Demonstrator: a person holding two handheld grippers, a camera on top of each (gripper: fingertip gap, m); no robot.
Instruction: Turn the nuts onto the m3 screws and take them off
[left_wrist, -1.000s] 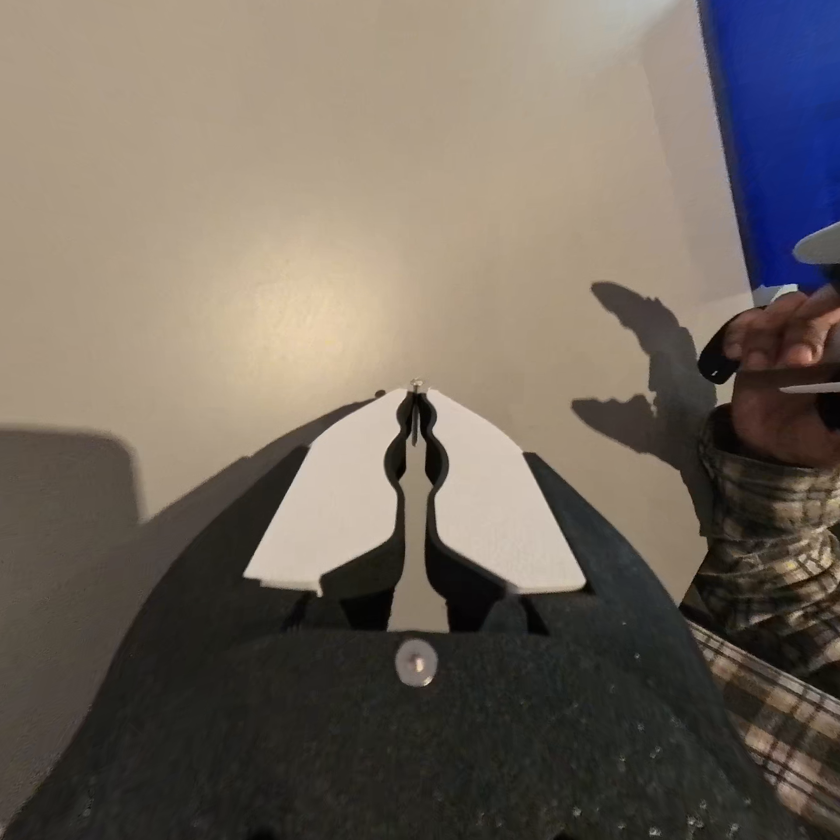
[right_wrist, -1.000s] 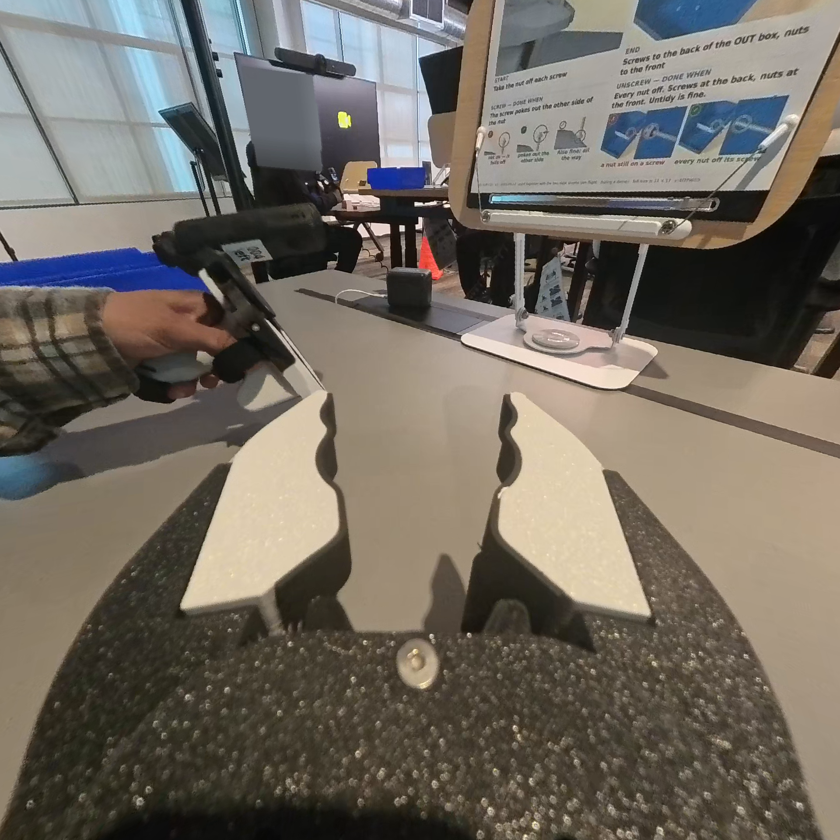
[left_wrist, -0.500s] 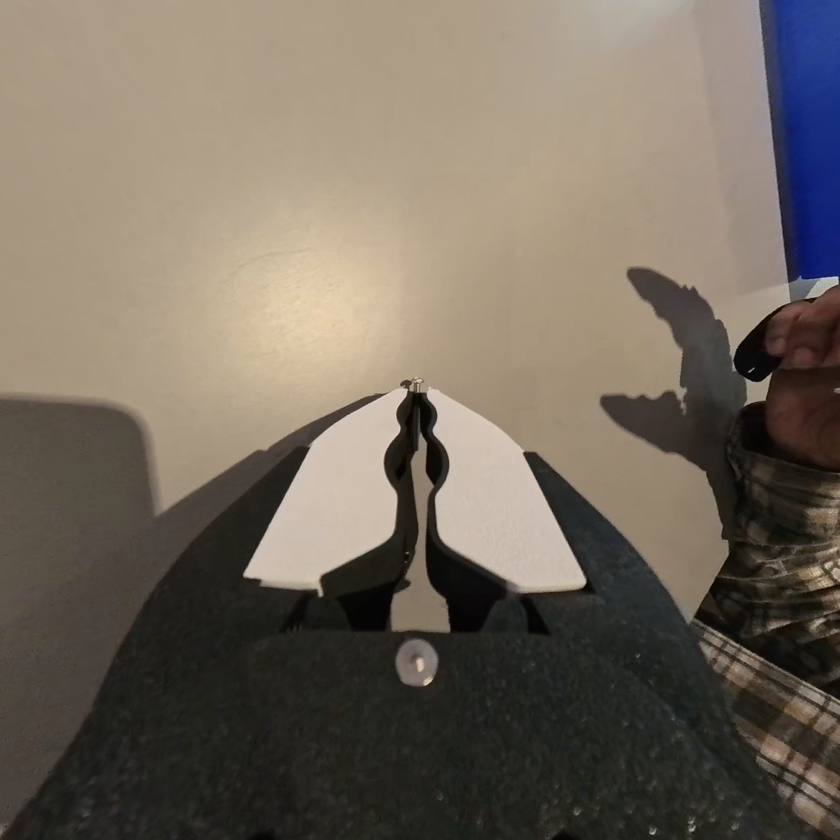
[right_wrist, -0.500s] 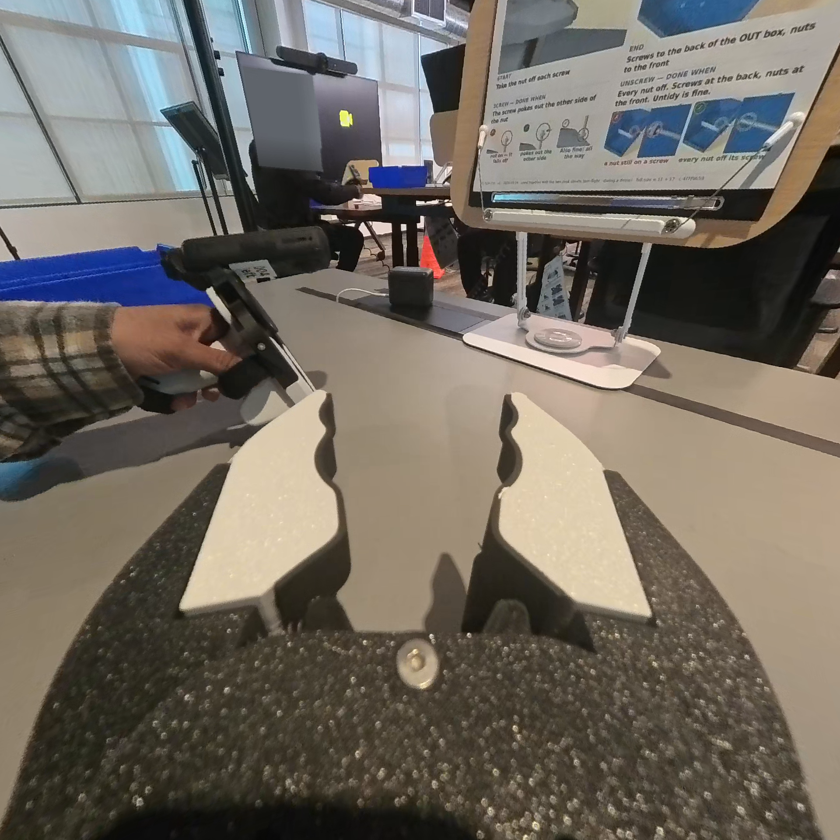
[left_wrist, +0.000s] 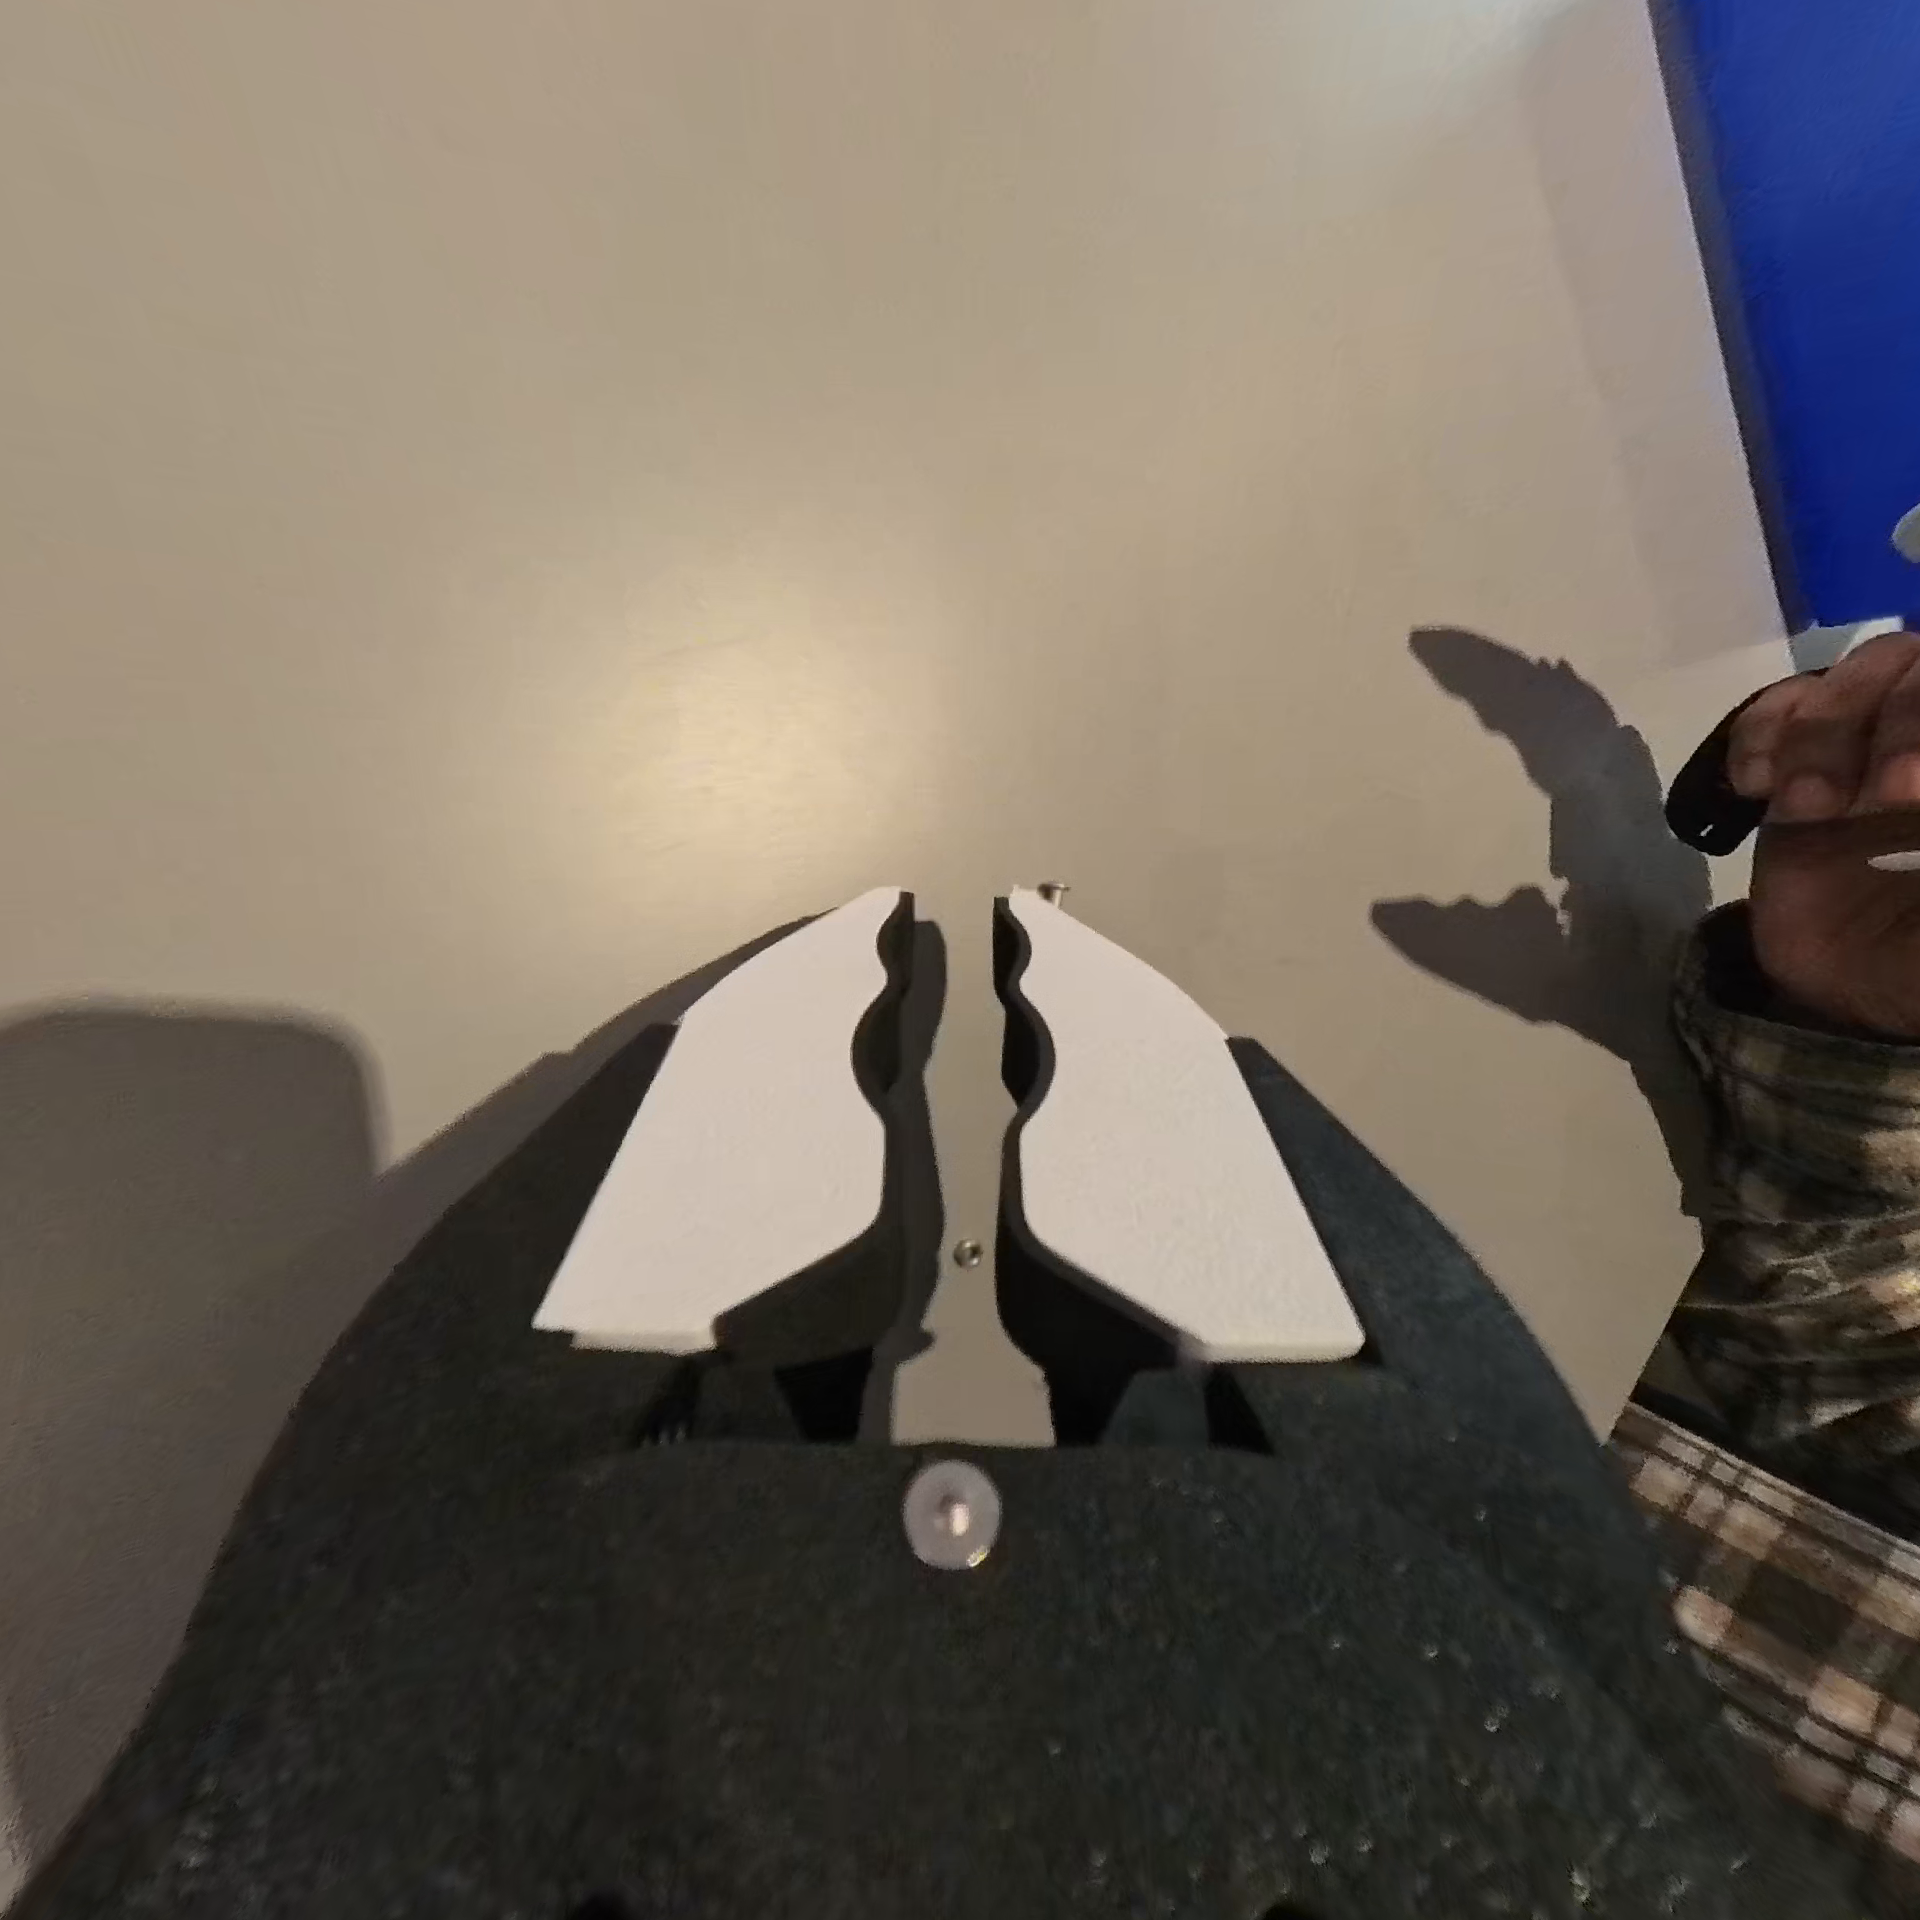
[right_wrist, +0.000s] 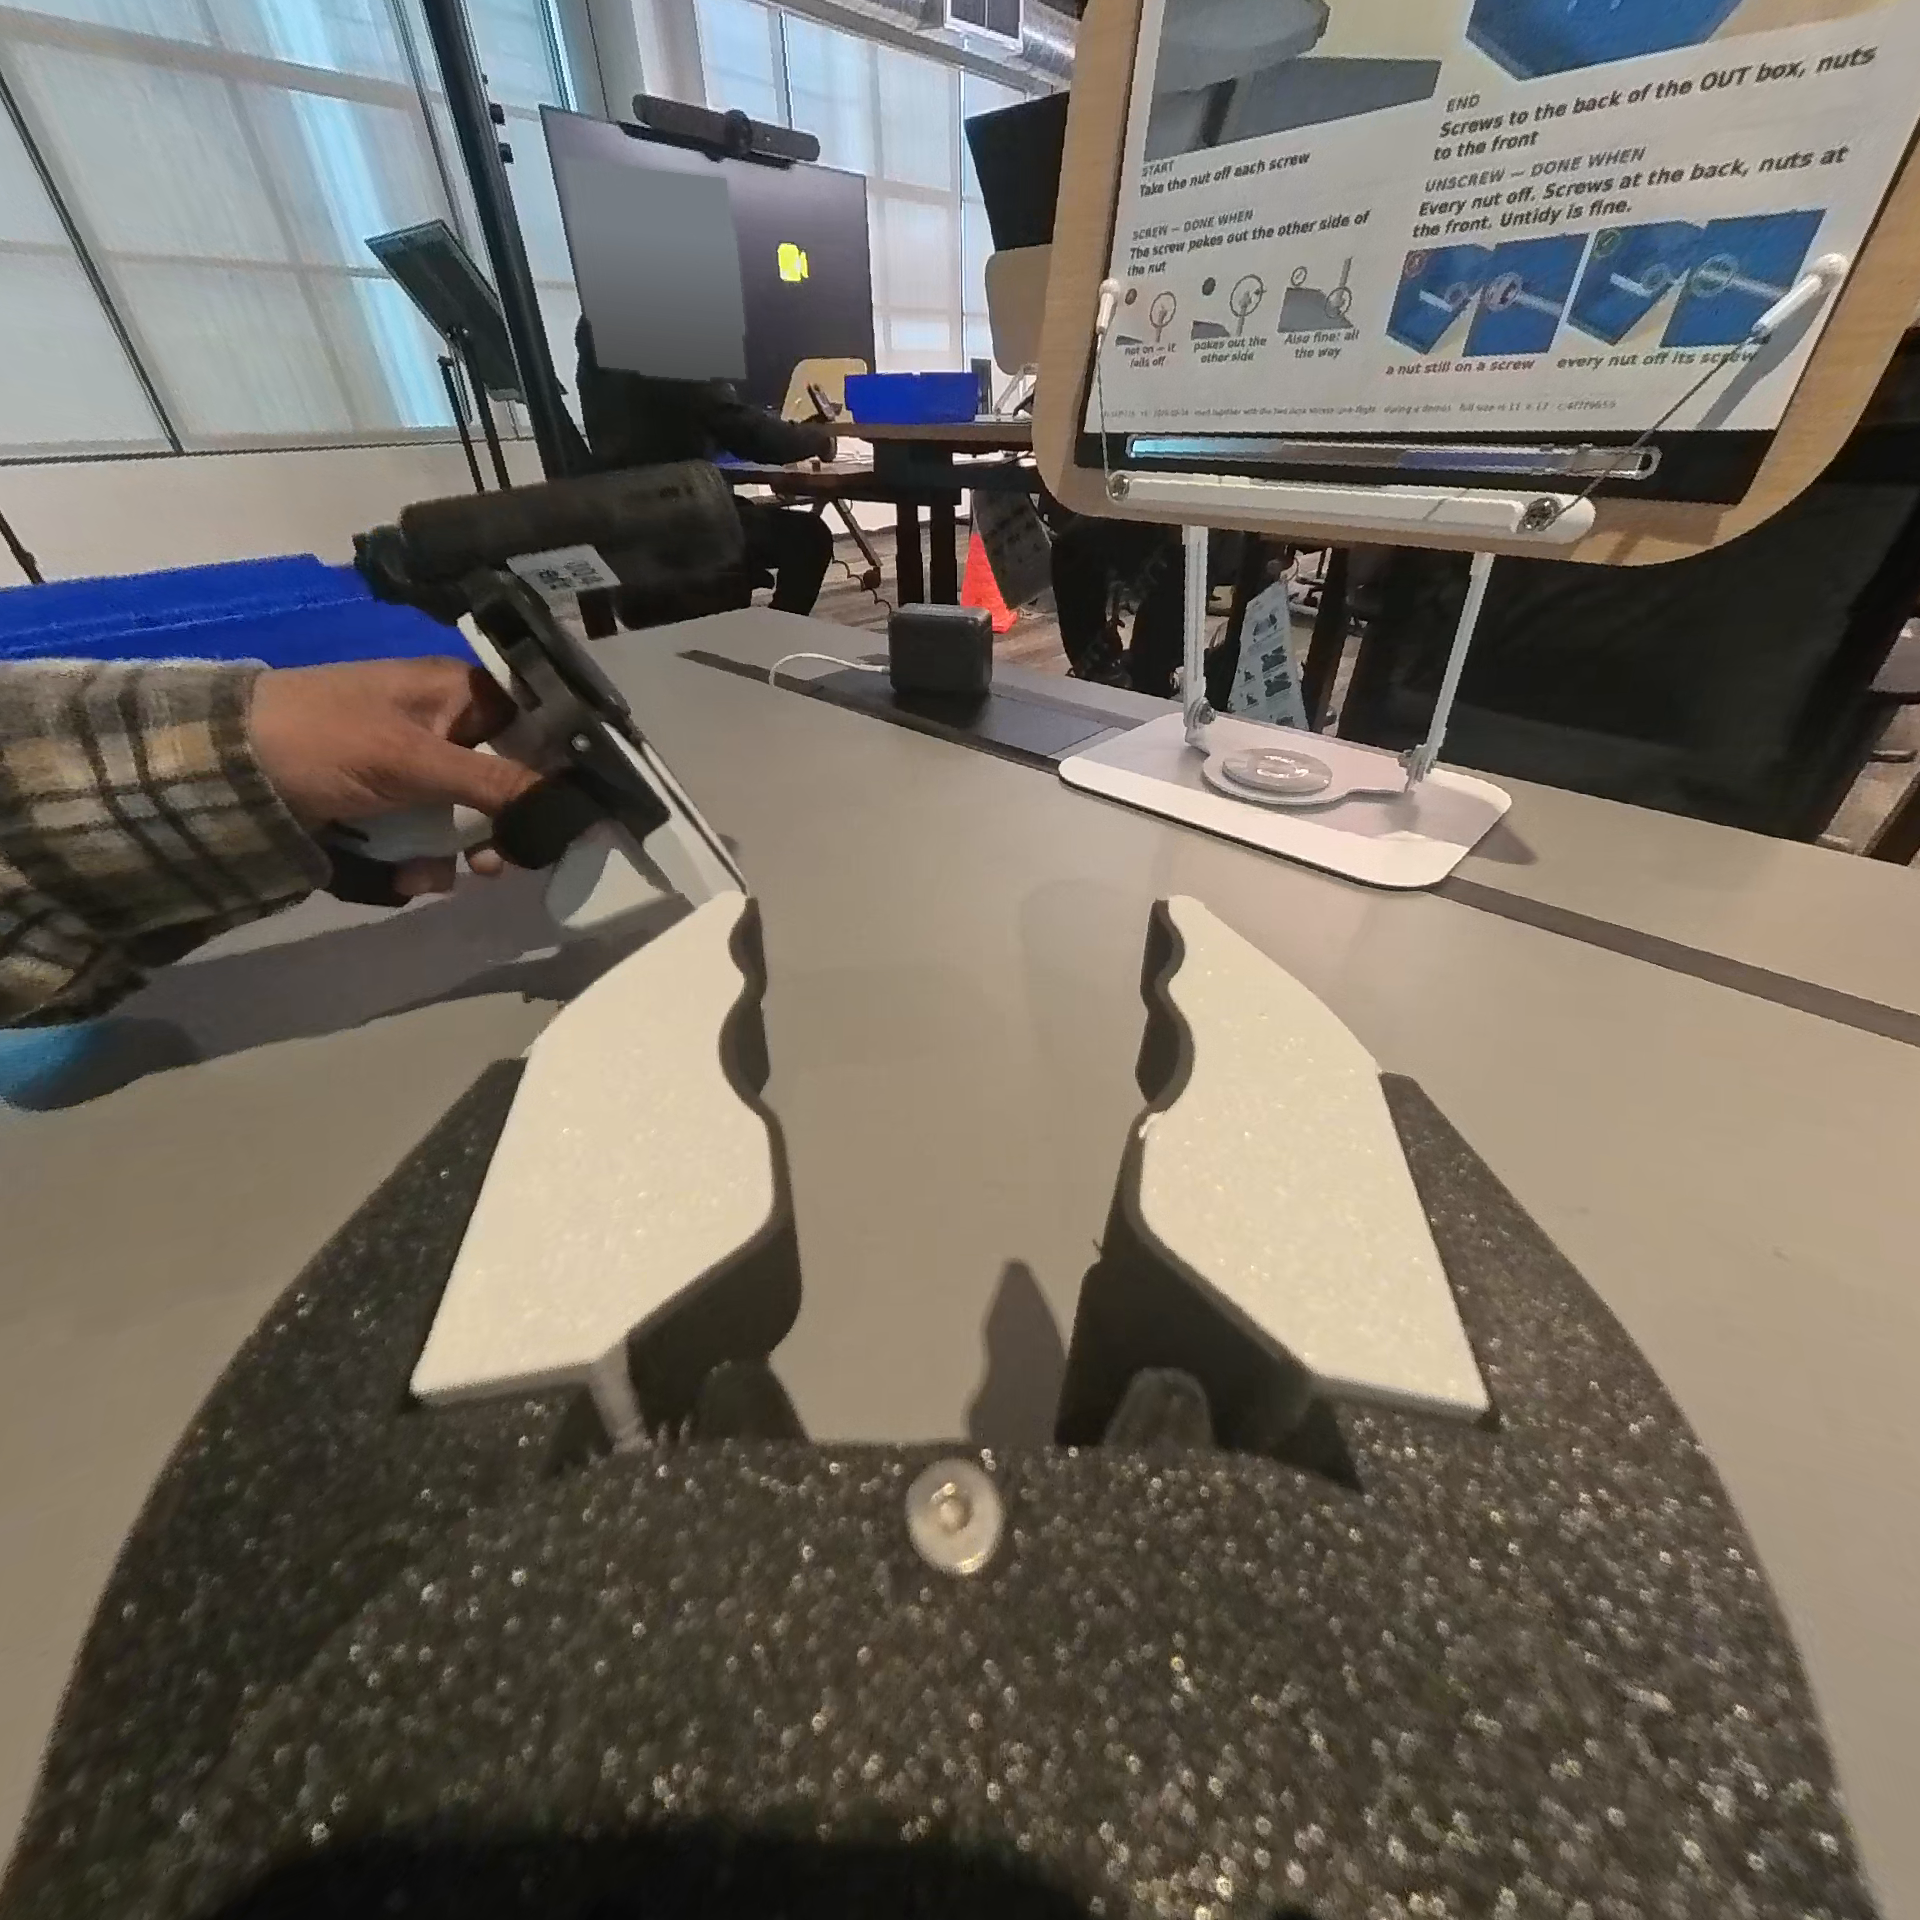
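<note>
Watching left gripper (left_wrist: 951, 914), jaws slightly parted, gripping nothing | screw (left_wrist: 1056, 889) loose beside its right fingertip; nut (left_wrist: 967, 1253) on table (left_wrist: 520, 520) between fingers | right gripper (right_wrist: 951, 914) wide open, empty | risk: I nudge either part and it rolls away

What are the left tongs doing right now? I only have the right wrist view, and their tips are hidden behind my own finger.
Observer: The left tongs are slightly open, with a narrow gap between the fingers and nothing clamped.
Operator: Where is the screw?
Observer: A small screw shows just past the tip of the finger on the picture's right. I cannot tell whether it touches the finger.
Operator: Any nut?
Observer: A small silvery piece, perhaps a nut, shows through the gap farther back, against the table.
</note>
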